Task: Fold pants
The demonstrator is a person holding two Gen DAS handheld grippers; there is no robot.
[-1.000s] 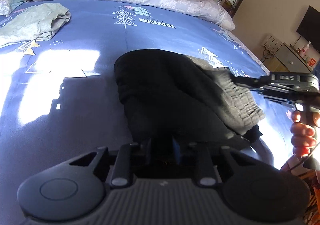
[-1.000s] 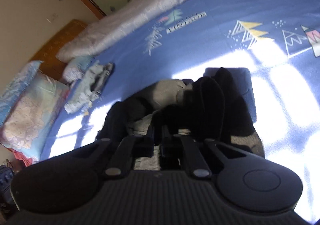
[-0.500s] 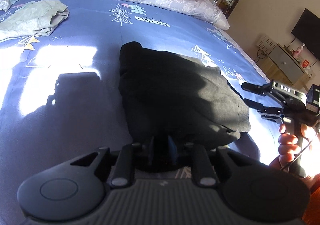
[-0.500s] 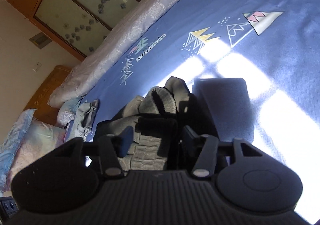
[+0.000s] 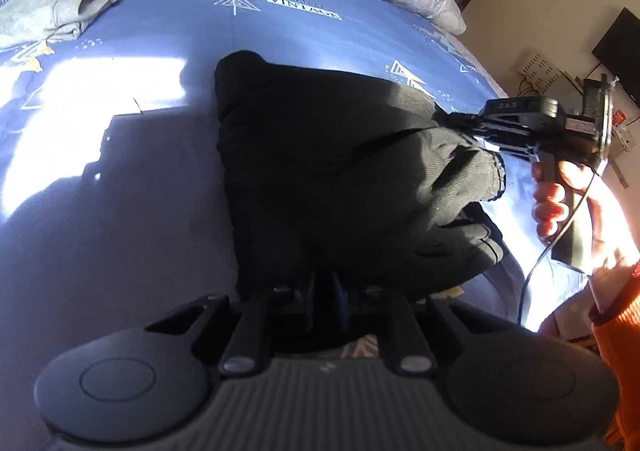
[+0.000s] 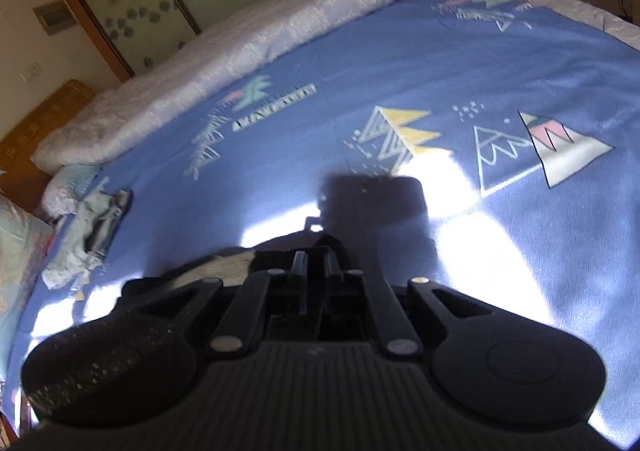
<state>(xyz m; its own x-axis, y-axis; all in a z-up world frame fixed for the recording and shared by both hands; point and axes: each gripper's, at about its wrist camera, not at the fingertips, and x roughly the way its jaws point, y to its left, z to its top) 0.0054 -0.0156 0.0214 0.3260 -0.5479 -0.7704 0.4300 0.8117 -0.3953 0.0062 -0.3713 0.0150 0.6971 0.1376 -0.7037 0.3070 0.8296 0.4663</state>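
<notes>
Mostly folded: black pants point(image 5: 320, 171) lie bunched on the bed point(image 5: 120, 235) just ahead of your left claw point(image 5: 324, 301), nipped shut on their near edge, right claw point(image 5: 456, 123) pinching the far-right corner, flattening left.

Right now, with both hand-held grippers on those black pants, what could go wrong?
The right hand-held gripper pinches only a small bit of the pants at one edge, so the cloth may slip free. The left hand-held gripper holds the near edge; uneven pulling could bunch the fold on the blue bedsheet.
</notes>
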